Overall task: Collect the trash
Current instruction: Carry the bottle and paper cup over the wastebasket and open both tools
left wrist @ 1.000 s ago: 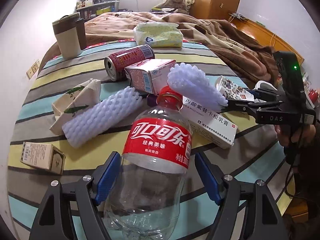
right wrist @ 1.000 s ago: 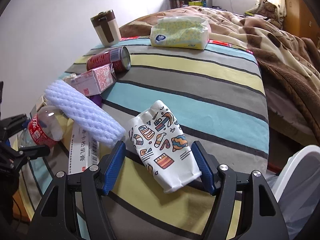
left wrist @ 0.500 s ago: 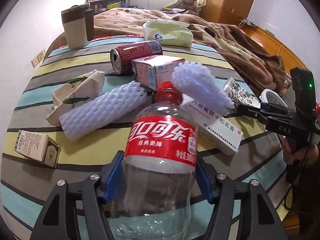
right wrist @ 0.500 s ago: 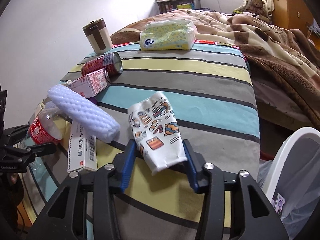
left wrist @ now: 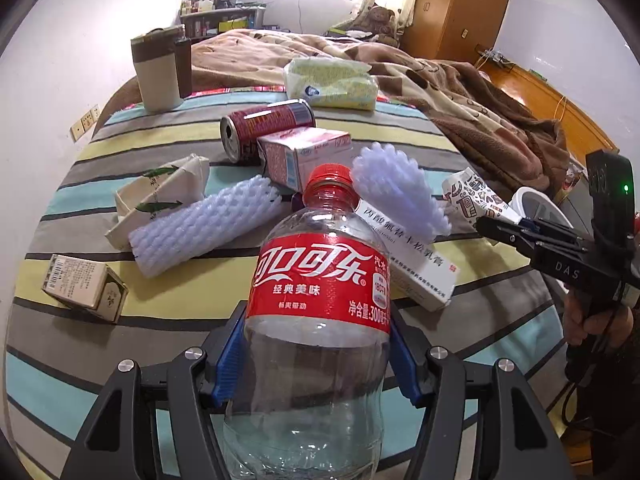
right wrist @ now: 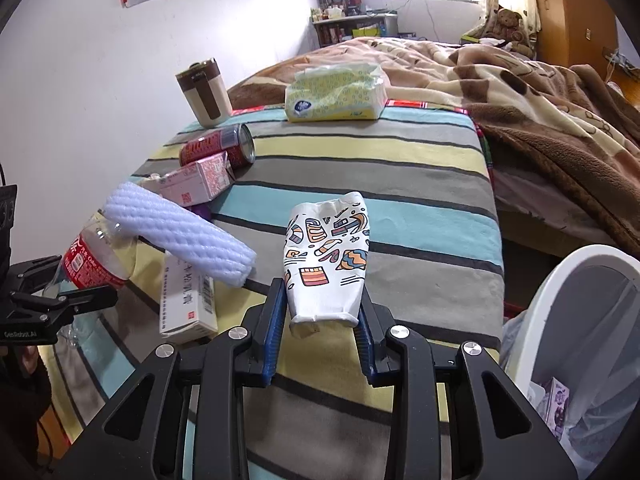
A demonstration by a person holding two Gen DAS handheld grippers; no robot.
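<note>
Left wrist view only: a small beige printed carton (left wrist: pixel 86 293) at the left edge of the striped cloth-covered table (left wrist: pixel 168 304), a crushed cream paper box with green leaf print (left wrist: pixel 160 196), and a second white foam-mesh sleeve (left wrist: pixel 204 232) lying beside it.
Right wrist view only: a white waste bin lined with a clear bag (right wrist: pixel 580 320) at the table's right edge, with a purple-printed carton inside it.
Left gripper (left wrist: pixel 316 354): blue pads clamped on both sides of a clear empty plastic cola bottle with red label and red cap (left wrist: pixel 320 280); bottle tilted away from the camera, over the near table edge.
Right gripper (right wrist: pixel 322 316): blue pads pressed on the base of a crumpled white paper cup with coloured doodle print (right wrist: pixel 326 264); jaws have just been closing on it; cup above the table, left of the bin.
Surroundings: a long white medicine box with black characters (left wrist: pixel 408 260) under a white foam-mesh sleeve (left wrist: pixel 396 196); a pink-and-white carton (left wrist: pixel 304 156) just beside a red drink can on its side (left wrist: pixel 264 128); a brown-and-cream travel mug (left wrist: pixel 160 68) upright at the far left; a yellow-green tissue pack (left wrist: pixel 332 84) at the far edge; brown blanket on the bed beyond.
Obstruction: the bottle hides the table centre in the left wrist view.
Change from earlier frames: both pairs of pads stood clear of their objects; now both grip. The cup sits upright between the pads rather than slanted.
</note>
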